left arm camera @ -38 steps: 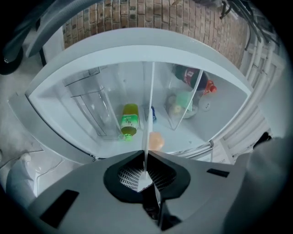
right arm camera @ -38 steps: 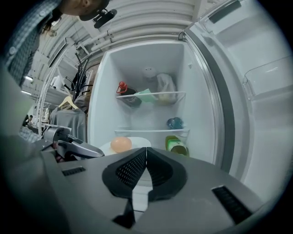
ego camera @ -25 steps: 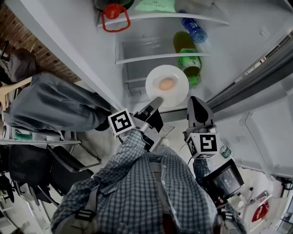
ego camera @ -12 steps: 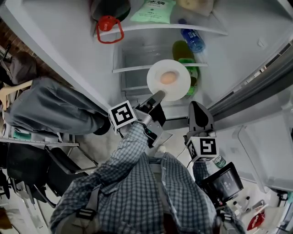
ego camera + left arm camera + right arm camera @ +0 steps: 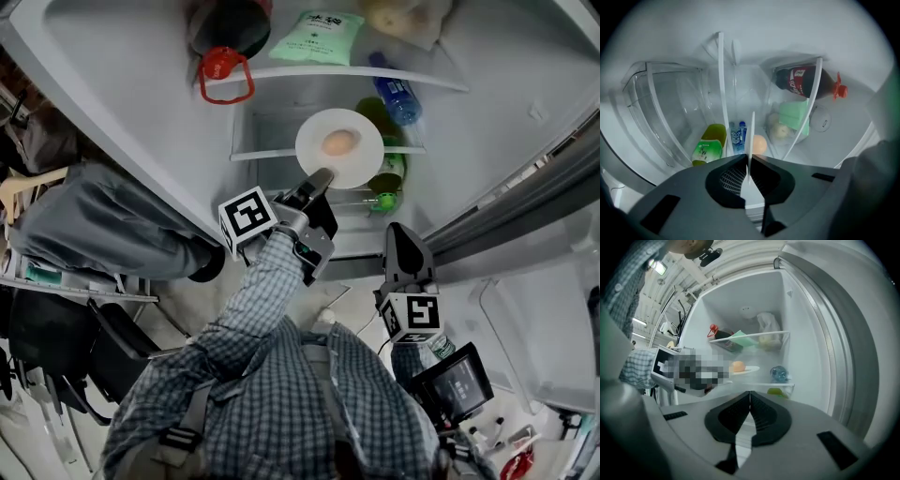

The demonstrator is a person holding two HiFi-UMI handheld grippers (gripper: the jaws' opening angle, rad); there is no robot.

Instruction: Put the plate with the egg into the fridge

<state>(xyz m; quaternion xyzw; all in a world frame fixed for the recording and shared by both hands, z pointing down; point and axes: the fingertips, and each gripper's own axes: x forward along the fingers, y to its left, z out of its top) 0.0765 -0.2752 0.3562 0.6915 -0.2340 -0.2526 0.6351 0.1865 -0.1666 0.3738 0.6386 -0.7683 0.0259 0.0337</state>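
The white round plate (image 5: 362, 161) with the tan egg (image 5: 338, 142) on it is up in the air inside the open white fridge (image 5: 141, 84). It sits right at the tips of my left gripper (image 5: 319, 178), reaching out past them. The left gripper view shows that gripper's two jaws squeezed on the near edge of the plate, with the thin white rim pinched between them. The plate looks flat, and the egg rests near its middle.

My left arm, in a checked sleeve (image 5: 272, 291), is stretched far forward, so the gripper pokes into the fridge. A clear shelf (image 5: 267, 152) runs just under and to the left of the plate, and the plate looks lifted a little above it. A green bottle (image 5: 389, 176) lies just right of the left gripper, partly under the plate. A blue bottle (image 5: 398, 98) lies further in. Beyond that, on the next shelf, I see a dark bottle with a red cap (image 5: 225, 33) and a pale green packet (image 5: 323, 37).

My right gripper (image 5: 401, 232) hangs back by the fridge's front edge, well apart from the plate. That arm is bent and close to my body. Its jaws are pressed together with nothing between them.
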